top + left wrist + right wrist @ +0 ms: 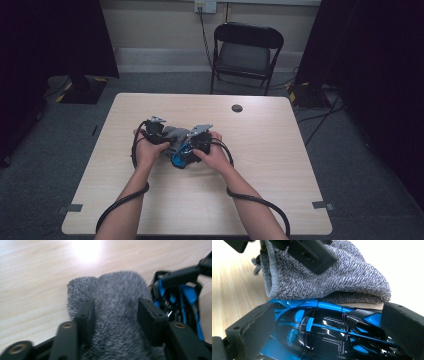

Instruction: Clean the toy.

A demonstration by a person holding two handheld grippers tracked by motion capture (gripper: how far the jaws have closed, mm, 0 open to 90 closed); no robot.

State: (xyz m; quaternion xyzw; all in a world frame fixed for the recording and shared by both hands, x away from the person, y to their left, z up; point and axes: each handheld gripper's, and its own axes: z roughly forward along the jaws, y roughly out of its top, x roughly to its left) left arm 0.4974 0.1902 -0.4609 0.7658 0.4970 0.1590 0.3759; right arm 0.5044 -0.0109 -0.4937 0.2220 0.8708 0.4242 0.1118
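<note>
Our left gripper [116, 312] has its fingers parted around the grey cloth [117, 290]; our right gripper's [329, 325] fingers clamp the blue toy car [324, 332].

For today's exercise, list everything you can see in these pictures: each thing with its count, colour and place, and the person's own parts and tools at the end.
Toy car: one, blue and black, mid-table, between the right gripper's jaws.
Cloth: one, grey and fuzzy, folded, lying right beside the car, between the left gripper's jaws.
Table: one, light wood, centre of the room.
Round cap: one, dark, set in the tabletop near the far edge.
Folding chair: one, black, behind the table.
Wall socket: one, pale, on the far wall, with a cable hanging down.
Left gripper: one, black; jaws astride the cloth, not pinching it.
Right gripper: one, black; jaws either side of the car; contact unclear.
Forearms: two, entering from the near edge.
</note>
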